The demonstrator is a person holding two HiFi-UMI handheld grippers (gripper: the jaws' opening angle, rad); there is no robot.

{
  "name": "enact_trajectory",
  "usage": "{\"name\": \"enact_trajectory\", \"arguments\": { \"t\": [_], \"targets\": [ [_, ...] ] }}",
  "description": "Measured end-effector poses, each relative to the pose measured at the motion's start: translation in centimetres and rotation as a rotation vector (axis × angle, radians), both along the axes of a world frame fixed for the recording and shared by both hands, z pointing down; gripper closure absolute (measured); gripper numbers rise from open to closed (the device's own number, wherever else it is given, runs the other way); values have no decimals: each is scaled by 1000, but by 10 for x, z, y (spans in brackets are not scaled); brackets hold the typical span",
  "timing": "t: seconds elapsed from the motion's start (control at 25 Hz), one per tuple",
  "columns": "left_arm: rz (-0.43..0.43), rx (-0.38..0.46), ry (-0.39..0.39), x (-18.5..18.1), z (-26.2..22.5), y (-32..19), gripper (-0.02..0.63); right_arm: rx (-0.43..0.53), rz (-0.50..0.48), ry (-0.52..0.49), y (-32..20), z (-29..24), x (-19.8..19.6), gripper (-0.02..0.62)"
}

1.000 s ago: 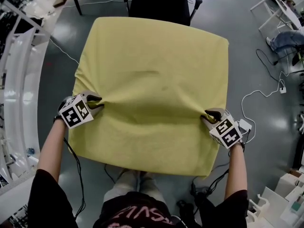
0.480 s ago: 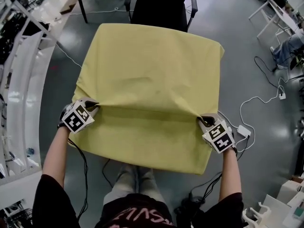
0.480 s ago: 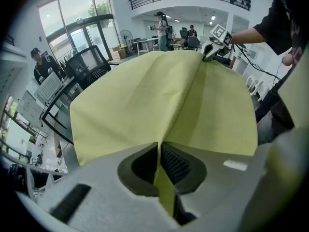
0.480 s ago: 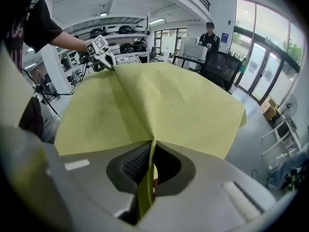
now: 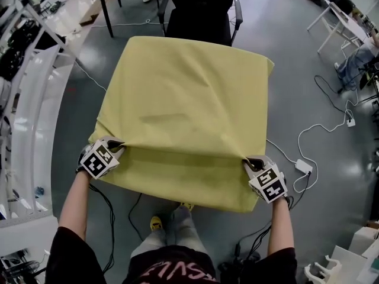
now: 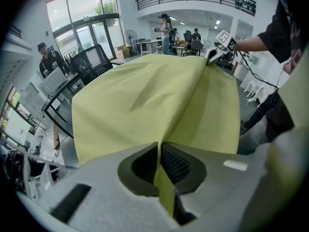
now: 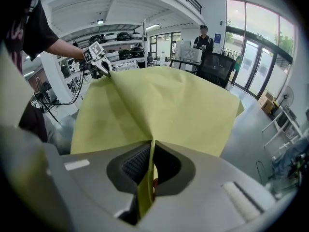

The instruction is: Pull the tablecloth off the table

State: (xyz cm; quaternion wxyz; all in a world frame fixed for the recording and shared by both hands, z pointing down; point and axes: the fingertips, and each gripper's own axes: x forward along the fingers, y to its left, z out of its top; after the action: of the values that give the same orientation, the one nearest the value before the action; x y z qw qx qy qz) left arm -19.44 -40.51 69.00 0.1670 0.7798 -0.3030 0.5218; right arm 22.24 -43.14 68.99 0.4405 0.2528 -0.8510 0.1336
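A yellow tablecloth (image 5: 183, 111) covers the whole square table in the head view, its near part hanging off the front edge. My left gripper (image 5: 116, 147) is shut on a pinched fold of the tablecloth (image 6: 145, 91) at the near left corner. My right gripper (image 5: 251, 161) is shut on a fold of the tablecloth (image 7: 164, 100) at the near right corner. A taut crease runs between the two grips. The table itself is hidden under the cloth.
A black office chair (image 5: 198, 10) stands at the table's far side. White cables and a power adapter (image 5: 302, 166) lie on the grey floor at the right. A white shelf rail (image 5: 23, 117) runs along the left. People stand in the background (image 7: 202, 38).
Both grippers have drawn back toward me with the cloth in them. The far edge of the cloth has slid nearer and more cloth hangs off the front.
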Motion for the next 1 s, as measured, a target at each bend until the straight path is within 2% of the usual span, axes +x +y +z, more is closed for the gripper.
{"name": "enact_trajectory", "arguments": {
  "t": [0.16,0.36,0.6,0.72,1.0],
  "targets": [
    [-15,-7,23,1,-3,32,597,-4,11,-1,31,-4,0,578],
    [-55,37,83,-1,-17,76,597,24,60,-14,79,-21,-3,578],
    [-91,65,146,-9,-29,151,597,37,94,-5,161,-38,-12,578],
    [-78,72,149,-14,-31,193,597,52,120,-10,203,-48,-18,578],
    [-109,148,232,-25,-55,266,597,122,215,-41,292,-76,-34,578]
  ]
}}
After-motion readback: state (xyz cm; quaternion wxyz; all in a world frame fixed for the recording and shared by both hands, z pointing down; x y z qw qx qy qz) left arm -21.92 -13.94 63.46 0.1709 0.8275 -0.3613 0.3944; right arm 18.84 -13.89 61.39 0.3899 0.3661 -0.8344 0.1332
